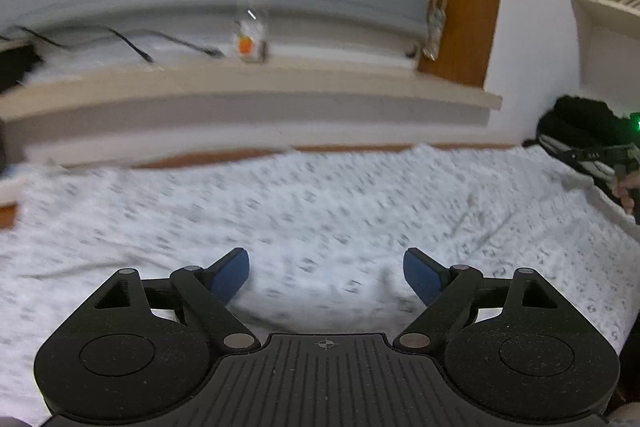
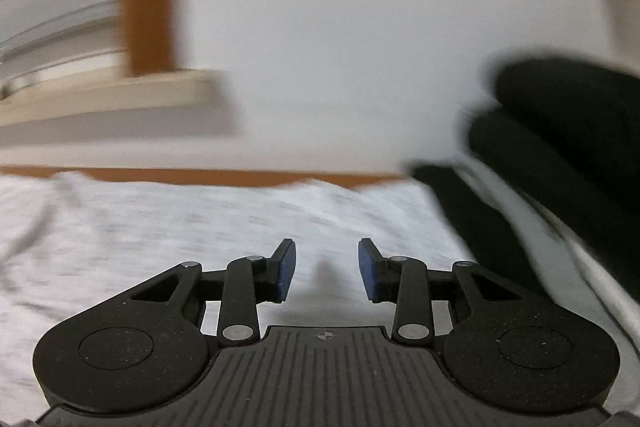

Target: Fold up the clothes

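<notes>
Jaws of the left gripper [image 1: 326, 277] stand wide apart with nothing between them, hovering over the patterned sheet [image 1: 320, 195]; the black clothes [image 1: 576, 131] lie well off to its right, against the wall. Jaws of the right gripper [image 2: 327, 269] stand partly apart and empty over the same sheet [image 2: 160, 227]; the black clothes [image 2: 560, 155] lie near on its right, long edge slanting up and away, so the right hand is likely the nearer.

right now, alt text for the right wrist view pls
The right gripper hovers open and empty over a pale bedsheet. Black clothing lies to its right, near a white wall.
</notes>
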A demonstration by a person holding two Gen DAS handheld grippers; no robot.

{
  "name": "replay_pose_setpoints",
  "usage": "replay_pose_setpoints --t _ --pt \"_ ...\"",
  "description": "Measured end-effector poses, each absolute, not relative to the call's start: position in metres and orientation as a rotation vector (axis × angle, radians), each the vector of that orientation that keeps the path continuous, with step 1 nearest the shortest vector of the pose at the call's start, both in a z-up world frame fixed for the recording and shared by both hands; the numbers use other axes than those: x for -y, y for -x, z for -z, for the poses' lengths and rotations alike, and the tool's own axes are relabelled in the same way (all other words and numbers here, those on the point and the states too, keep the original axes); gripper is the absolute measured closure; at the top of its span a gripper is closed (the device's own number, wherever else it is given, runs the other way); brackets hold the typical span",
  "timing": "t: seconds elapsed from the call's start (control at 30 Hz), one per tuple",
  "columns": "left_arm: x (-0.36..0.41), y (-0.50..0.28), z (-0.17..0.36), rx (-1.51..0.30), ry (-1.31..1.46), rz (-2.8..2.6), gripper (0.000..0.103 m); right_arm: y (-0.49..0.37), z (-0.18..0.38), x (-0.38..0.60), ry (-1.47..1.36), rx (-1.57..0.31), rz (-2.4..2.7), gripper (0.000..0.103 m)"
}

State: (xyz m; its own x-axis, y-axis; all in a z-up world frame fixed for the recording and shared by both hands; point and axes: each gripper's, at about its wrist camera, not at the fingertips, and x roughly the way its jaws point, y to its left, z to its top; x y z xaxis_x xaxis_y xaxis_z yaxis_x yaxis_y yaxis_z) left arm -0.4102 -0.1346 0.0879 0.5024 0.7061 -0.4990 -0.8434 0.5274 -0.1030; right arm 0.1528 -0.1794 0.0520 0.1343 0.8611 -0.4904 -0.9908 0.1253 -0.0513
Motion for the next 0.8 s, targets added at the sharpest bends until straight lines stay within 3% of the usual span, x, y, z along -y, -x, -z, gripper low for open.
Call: replay_pose_setpoints --t 0.33,0.47,0.53,0.6,0.8 --pt "0.142 0.554 -0.118 -0.477 0.31 -1.195 0.019 0.095 -0.063 0.164 0.586 -0.293 -1.962 0.058" --pt "0.133 0.603 -0.108 -0.523 0.313 -1.246 0.038 0.201 -0.061 0.17 0.659 -0.246 -2.169 0.057" --pt "0.128 0.618 -0.101 -0.524 0.313 -1.209 0.061 0.244 -0.059 0.167 0.683 -0.231 -2.249 0.053" --pt "0.123 0.628 -0.094 -0.518 0.323 -1.153 0.069 0.282 -0.058 0.169 0.711 -0.209 -2.313 0.053" --pt "0.102 0.624 -0.08 -0.524 0.301 -1.004 0.072 0.369 -0.048 0.188 0.794 -0.149 -2.452 0.053"
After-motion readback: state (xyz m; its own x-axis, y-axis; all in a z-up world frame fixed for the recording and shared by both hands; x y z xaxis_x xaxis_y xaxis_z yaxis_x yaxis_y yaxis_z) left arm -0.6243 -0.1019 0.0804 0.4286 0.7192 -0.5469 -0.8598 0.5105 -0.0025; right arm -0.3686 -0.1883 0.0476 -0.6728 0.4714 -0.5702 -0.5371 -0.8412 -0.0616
